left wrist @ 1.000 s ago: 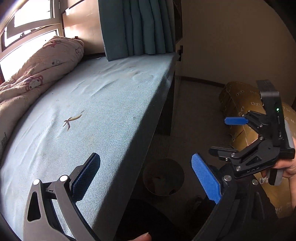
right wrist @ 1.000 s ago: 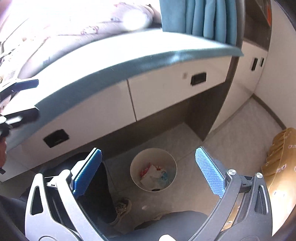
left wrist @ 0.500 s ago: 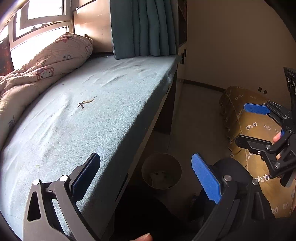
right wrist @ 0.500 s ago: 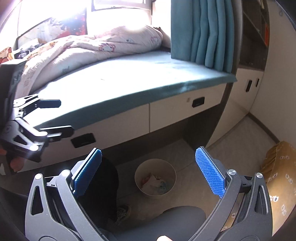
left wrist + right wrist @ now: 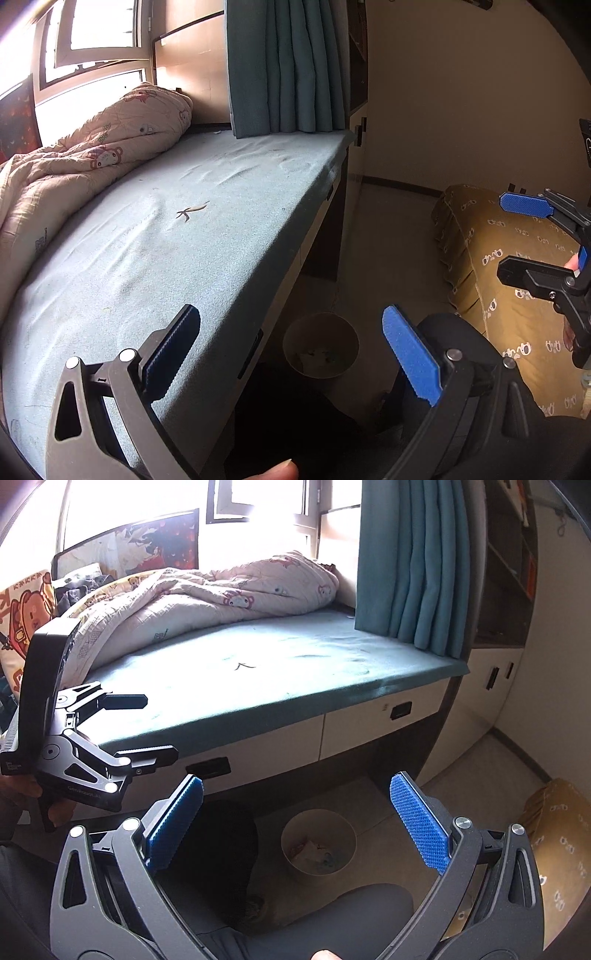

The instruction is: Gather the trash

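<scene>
while both jaws gape, a twig-like scrap [image 5: 192,212] lies mid-mattress [image 5: 229,258].

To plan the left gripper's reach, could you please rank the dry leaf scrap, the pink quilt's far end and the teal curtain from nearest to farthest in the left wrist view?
From the left gripper:
1. Dry leaf scrap, mid-mattress, ahead and slightly left.
2. Pink quilt's far end, left, by the window.
3. Teal curtain, hanging at the mattress's far end.
</scene>
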Demonstrator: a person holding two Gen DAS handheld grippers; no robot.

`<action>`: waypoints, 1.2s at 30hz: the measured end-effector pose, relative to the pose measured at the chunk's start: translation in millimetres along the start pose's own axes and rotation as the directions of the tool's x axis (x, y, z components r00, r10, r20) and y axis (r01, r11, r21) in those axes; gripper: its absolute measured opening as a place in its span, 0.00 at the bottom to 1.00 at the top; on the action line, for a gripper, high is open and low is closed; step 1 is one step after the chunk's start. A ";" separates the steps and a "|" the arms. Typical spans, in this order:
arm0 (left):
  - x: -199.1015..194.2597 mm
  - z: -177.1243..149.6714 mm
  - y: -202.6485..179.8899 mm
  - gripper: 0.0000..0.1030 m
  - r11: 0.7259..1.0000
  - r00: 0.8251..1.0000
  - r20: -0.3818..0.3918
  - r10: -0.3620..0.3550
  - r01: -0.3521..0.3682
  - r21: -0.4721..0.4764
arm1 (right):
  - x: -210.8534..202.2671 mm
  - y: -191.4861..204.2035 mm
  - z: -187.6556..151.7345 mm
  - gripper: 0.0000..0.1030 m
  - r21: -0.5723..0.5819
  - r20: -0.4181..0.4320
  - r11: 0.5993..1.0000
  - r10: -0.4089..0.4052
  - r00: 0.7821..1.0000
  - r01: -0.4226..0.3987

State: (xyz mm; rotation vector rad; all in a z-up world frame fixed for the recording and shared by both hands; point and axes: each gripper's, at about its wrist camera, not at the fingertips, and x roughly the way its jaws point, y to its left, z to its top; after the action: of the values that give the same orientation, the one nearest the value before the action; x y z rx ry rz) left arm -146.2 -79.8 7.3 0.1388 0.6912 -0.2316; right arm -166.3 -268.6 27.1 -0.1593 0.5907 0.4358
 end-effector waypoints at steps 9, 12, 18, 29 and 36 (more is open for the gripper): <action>-4.9 -6.1 -0.5 0.94 1.000 1.000 0.002 -0.016 0.017 -0.013 | -3.1 9.4 -0.1 0.95 -0.002 -0.005 1.000 -0.005 1.000 0.005; -4.6 -5.6 -1.3 0.94 1.000 1.000 0.003 -0.019 0.020 -0.018 | -0.7 7.2 -0.8 0.95 0.003 -0.008 1.000 -0.002 1.000 0.002; -2.0 -2.6 -0.6 0.94 1.000 1.000 0.001 -0.014 0.014 -0.013 | 2.1 2.1 -2.0 0.95 0.013 -0.012 1.000 -0.005 1.000 0.005; -5.3 -2.2 0.0 0.94 1.000 1.000 0.004 -0.006 0.006 0.002 | 1.5 1.5 -4.8 0.95 0.019 -0.011 1.000 -0.008 1.000 0.008; -4.2 -3.7 4.0 0.94 1.000 1.000 -0.002 -0.013 0.013 -0.017 | 1.0 0.9 -5.4 0.95 0.021 -0.011 1.000 -0.011 1.000 0.011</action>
State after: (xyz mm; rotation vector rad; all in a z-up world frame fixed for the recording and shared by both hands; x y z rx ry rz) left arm -150.5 -74.5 7.4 0.1181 0.6959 -0.2380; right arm -168.7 -269.0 22.1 -0.1449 0.6051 0.4180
